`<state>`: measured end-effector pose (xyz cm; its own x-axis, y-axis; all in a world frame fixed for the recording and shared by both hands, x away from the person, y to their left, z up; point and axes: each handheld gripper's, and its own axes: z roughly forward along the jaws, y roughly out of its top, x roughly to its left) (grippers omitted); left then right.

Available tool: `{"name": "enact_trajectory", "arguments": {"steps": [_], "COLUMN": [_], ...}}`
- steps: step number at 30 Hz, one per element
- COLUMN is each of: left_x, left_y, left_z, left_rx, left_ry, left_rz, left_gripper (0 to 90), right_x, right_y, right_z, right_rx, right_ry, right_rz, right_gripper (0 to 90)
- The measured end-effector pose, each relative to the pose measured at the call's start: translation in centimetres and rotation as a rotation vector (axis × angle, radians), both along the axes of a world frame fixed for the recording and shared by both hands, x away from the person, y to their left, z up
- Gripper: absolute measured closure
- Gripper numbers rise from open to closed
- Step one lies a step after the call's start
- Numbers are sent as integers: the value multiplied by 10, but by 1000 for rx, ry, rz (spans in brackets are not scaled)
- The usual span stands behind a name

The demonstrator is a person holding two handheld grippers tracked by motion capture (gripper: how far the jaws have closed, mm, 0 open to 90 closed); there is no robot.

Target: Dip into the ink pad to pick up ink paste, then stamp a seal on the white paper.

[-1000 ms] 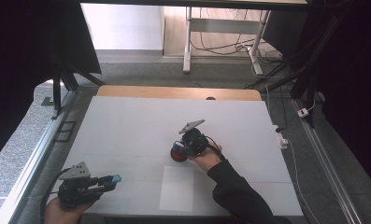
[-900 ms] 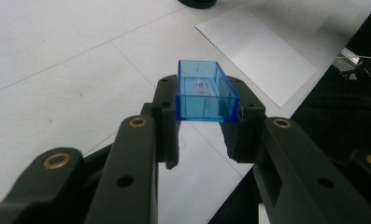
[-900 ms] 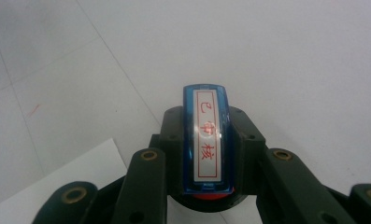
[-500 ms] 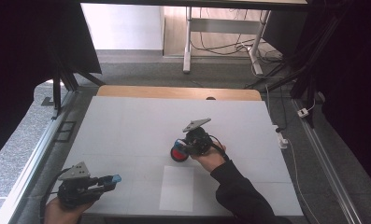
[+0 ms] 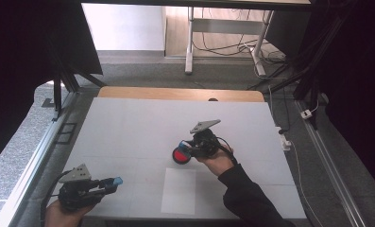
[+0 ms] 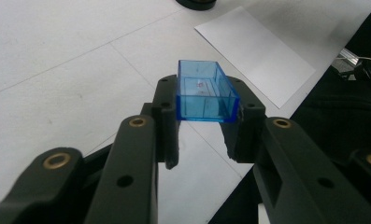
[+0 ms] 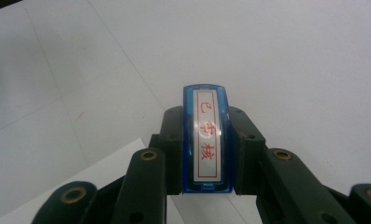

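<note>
At the near left corner of the table [image 5: 128, 118], the left gripper [image 5: 110, 182] has its jaws clamped on a small clear blue cap [image 6: 205, 91], an open rectangular shell held by its long sides with its hollow facing up and away from the hand. It sits low over the table, pointing right.

A little right of it, near the front edge, a white sheet of paper [image 5: 179, 190] lies flat with its long axis running near to far.

Just beyond the sheet's far end sits a round red ink pad [image 5: 181, 155] in a black case, directly under the tip of the right gripper [image 5: 189, 149].

That right gripper, at mid-table, is closed on a blue stamp [image 7: 206, 138], gripping its narrow sides; the label with red characters faces the gripper's camera, so the printing face looks to point away, down toward the pad.

The move ahead seems to turn on this: the stamp is over the ink pad, and the paper lies just nearer the person, so the right hand is far better placed for both than the left, which only holds the cap aside.
</note>
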<state>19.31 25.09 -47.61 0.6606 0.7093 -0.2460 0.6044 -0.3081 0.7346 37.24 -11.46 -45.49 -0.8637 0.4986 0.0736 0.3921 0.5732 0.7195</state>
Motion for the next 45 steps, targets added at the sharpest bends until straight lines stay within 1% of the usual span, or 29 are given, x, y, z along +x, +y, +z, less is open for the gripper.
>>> {"name": "enact_trajectory", "arguments": {"steps": [2, 6, 11, 13, 17, 19, 25, 34, 42, 45], "left_x": [0, 0, 0, 0, 0, 0, 0, 0, 1, 0], "left_y": [0, -1, 0, 0, -1, -1, -1, -1, -1, -1], "left_z": [0, 0, 0, 0, 0, 0, 0, 0, 0, 0], "left_rx": [2, 7, 2, 6, 9, 9, 9, 11, 12, 12], "left_ry": [-2, -3, -1, 0, 0, 0, 2, 2, 2, 1], "left_rz": [0, -2, 0, 0, 1, 2, 1, 1, 1, 1], "left_gripper": [686, 686, 686, 686, 686, 686, 686, 686, 686, 686], "right_x": [-4, -8, -14, -16, -22, -24, -31, -44, -57, -63], "right_y": [-1, -1, 0, 0, 0, -1, -3, -8, -9, -9], "right_z": [4, 6, 9, 10, 10, 10, 13, 12, 11, 8], "right_rx": [2, 4, 10, 14, 4, 9, 24, 13, 19, 5], "right_ry": [-5, -10, -9, -9, -14, -16, -8, -6, -7, -9], "right_rz": [14, 26, 53, 59, 73, 84, 87, 97, 110, 121], "right_gripper": [709, 709, 708, 708, 708, 708, 709, 709, 708, 708]}}
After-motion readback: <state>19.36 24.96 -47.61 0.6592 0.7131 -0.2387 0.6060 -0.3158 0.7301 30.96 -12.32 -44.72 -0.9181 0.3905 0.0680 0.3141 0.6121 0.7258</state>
